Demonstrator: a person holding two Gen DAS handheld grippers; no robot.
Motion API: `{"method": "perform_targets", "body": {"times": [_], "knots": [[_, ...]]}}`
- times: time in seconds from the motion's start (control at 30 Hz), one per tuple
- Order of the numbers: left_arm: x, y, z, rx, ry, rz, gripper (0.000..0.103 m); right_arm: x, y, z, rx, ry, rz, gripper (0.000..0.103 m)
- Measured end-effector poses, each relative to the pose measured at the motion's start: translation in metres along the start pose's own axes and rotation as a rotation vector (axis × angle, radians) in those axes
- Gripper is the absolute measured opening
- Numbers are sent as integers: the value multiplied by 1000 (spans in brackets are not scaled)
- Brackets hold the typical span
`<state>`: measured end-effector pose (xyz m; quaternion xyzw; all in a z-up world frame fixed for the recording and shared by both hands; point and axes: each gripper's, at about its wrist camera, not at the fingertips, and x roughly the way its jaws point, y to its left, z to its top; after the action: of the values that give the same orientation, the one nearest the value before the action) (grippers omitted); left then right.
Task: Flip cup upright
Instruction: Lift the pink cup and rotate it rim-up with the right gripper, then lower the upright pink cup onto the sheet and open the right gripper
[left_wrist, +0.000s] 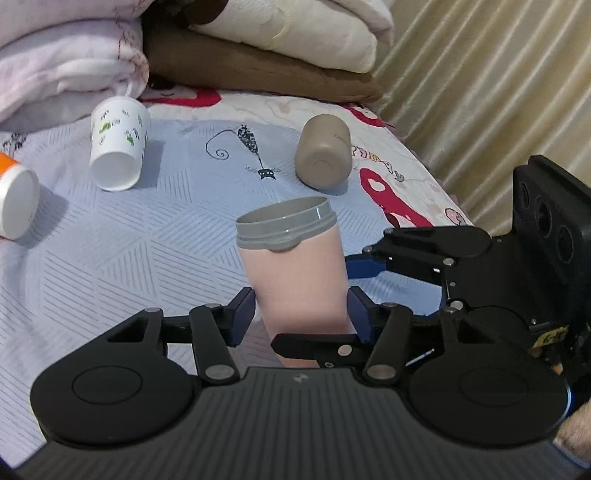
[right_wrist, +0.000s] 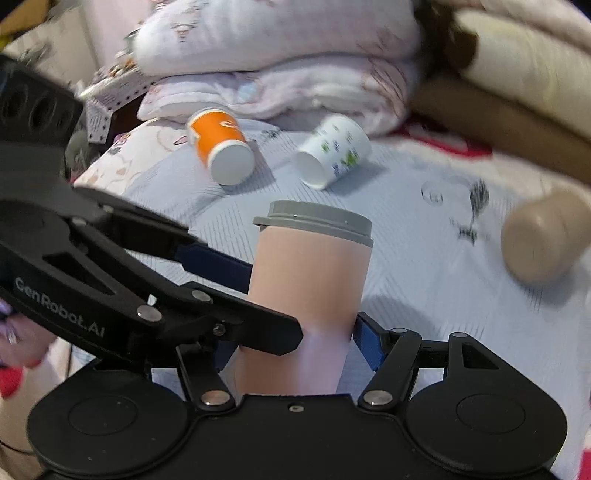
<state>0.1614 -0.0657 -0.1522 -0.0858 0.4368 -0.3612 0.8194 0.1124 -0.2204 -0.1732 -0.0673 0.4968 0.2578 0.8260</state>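
The bed (left_wrist: 110, 258) is carrying the spread, with three other cups lying tipped on its sheet well beyond the work. Both tongs, left (left_wrist: 301, 310) and right (right_wrist: 295, 328), are closing their blue pads on the lower body of the pink cup (left_wrist: 299, 273), apparently to steady it. It is standing mouth-up, though its base is hidden.

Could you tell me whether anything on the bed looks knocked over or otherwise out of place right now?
Yes. Three cups lie on their sides on the bedspread: the orange paper cup, the white patterned paper cup and the tan cup. Only the pink cup with a grey rim stands upright, with both grippers around it.
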Motion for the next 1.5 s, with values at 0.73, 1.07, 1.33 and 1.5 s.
{"method": "perform_targets", "body": {"times": [0.73,1.07,1.33,1.5], "knots": [[-18,-10,1,184,-189,81,50,11,23,-1,-222,-310,-221,70],[-4,8,-1,110,-184,58,49,25,16,3,-155,-285,-220,67],[0,9,-3,107,-186,58,49,28,12,-3,-129,-286,-204,67],[2,13,3,69,-166,44,50,30,11,-2,-85,-287,-215,68]]}}
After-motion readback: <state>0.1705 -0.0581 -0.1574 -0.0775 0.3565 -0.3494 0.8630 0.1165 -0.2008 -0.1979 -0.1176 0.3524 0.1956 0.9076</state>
